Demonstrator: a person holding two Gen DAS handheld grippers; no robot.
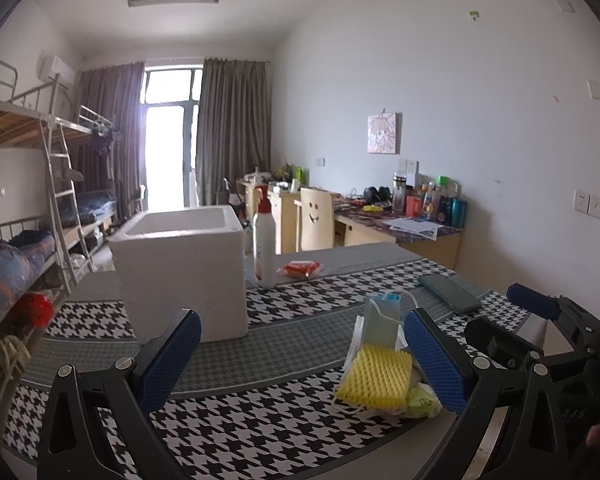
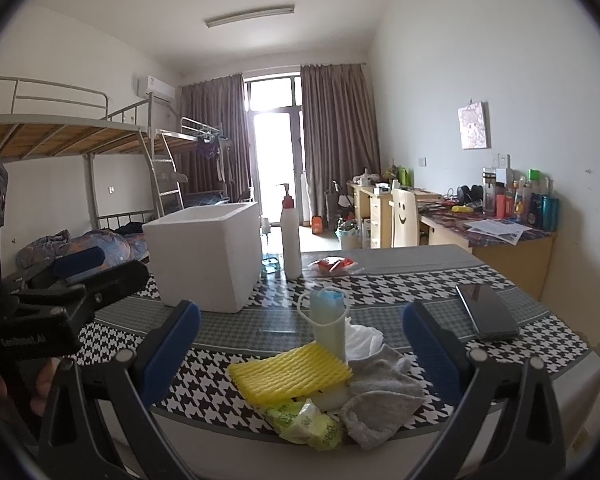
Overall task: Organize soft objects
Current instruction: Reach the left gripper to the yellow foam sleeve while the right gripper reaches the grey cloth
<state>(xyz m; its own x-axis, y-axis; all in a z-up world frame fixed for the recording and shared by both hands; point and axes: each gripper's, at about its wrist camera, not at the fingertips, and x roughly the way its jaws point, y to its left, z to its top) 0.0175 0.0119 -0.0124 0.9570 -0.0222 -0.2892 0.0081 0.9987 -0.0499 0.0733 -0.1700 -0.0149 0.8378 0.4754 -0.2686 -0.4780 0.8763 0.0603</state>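
Checked tablecloth (image 2: 400,284); left tongs (image 2: 80,264) marked "GenRobot.AI".

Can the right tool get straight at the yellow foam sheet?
Probably yes: the right tool is open, and the yellow foam sheet lies on top of the pile between its fingers, nothing covering it.

On the surface (image 2: 400,280): one white foam box (image 2: 208,252), one pump bottle (image 2: 290,236), one phone (image 2: 486,312), one red packet (image 2: 332,265). Soft pile: one yellow foam net (image 2: 288,372), one grey sock (image 2: 380,396), one green packet (image 2: 308,424), one face mask (image 2: 328,320), one white tissue (image 2: 362,338). Two claws, left (image 1: 300,356) and right (image 2: 300,352).
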